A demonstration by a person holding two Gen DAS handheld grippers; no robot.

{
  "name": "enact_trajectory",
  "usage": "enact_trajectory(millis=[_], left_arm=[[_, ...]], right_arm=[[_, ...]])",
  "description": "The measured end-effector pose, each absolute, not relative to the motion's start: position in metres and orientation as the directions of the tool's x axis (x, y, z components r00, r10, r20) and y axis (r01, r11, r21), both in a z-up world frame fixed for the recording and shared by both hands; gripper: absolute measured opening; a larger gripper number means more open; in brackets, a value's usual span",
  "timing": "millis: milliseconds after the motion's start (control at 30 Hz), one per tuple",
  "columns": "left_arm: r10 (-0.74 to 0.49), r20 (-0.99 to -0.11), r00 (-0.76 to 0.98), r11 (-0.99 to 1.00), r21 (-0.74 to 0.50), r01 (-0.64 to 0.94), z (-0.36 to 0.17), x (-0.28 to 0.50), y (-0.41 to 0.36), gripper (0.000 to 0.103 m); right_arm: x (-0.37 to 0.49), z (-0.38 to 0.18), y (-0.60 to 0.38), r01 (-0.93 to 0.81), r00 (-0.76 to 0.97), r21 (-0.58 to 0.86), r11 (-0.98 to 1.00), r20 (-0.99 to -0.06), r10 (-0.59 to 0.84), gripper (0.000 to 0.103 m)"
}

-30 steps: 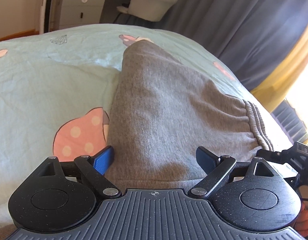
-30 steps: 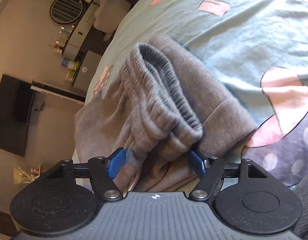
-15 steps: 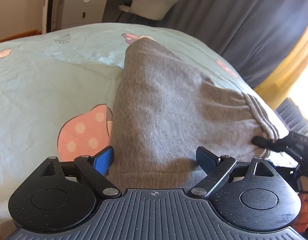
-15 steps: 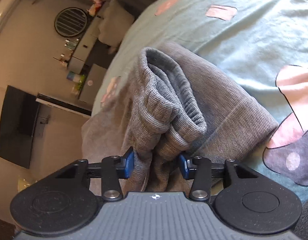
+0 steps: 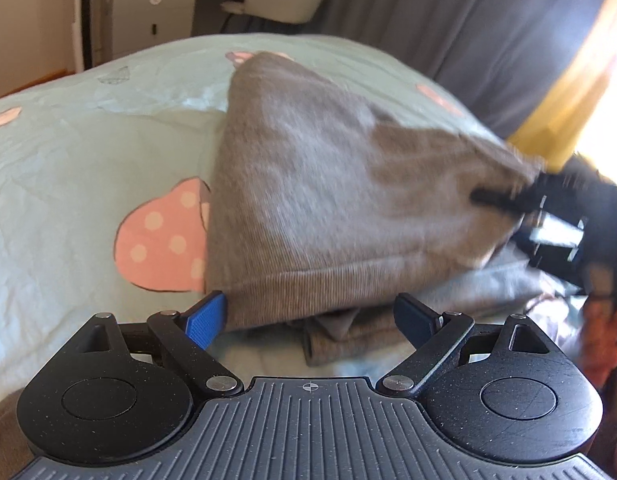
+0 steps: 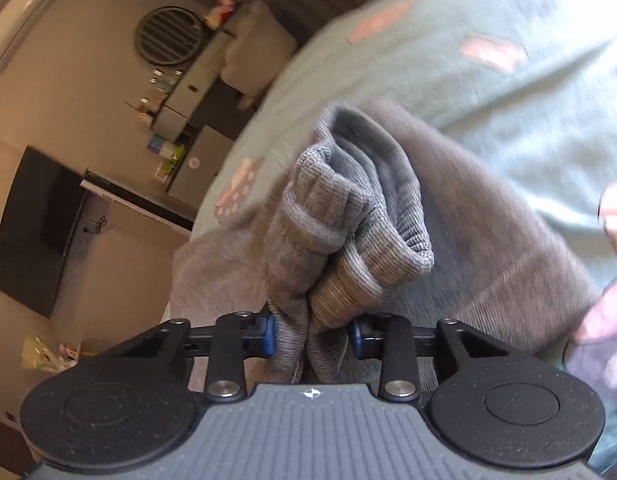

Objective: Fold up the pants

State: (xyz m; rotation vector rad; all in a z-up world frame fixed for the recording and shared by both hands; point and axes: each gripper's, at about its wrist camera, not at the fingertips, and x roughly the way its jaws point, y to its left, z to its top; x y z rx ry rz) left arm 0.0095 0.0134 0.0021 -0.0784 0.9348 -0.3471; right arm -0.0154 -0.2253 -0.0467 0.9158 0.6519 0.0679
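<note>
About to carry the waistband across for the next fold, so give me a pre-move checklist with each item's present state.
1. Right gripper has the bunched waistband between its closing jaws, blue pads against the cloth: ok.
2. Left gripper open, no cloth pinched: ok if it is only meant to guide.
3. Grey pants lifted at the waistband corner, near hem lying on the bed: ok.
4. Lower layers under the lifted part flat: not ok, a rumpled fold shows near the left gripper.
5. All waistband layers caught: cannot tell.
</note>
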Motion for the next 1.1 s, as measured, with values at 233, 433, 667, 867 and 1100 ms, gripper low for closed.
enact_trajectory(millis=[233, 433, 667, 867, 1100], left_arm=[[-0.205, -0.840, 0.503, 0.968, -0.097, 0.232, -0.015, 0.019, -0.010, 0.094], [-0.154, -0.871, 0.466, 0.988, -0.141, 0.062, -0.027, 0.038, 0.014, 0.086], [-0.179, -0.861, 0.476, 0.982, -0.183, 0.038, -0.020, 0.034, 0.033, 0.084], [-0.318, -0.792, 0.520, 0.923, -0.384, -0.020, 0.004, 0.017, 0.071, 0.084], [-0.308, -0.699, 0.646, 0.918, -0.397, 0.007, 0.034, 0.038, 0.069, 0.091]], right_arm=[[-0.023, -0.005, -0.220, 0.116, 0.849, 0.711, 0.693, -0.433, 0.302, 0.026], [-0.033, 0.015, -0.229, 0.082, 0.881, 0.684, 0.725, -0.390, 0.269, 0.025], [-0.018, -0.029, -0.249, 0.262, 0.713, 0.547, 0.795, -0.664, 0.223, 0.043], [-0.034, -0.007, -0.270, 0.147, 0.718, 0.646, 0.749, -0.591, 0.369, 0.055], [-0.030, 0.035, -0.261, 0.014, 0.781, 0.500, 0.866, -0.546, 0.303, 0.053]])
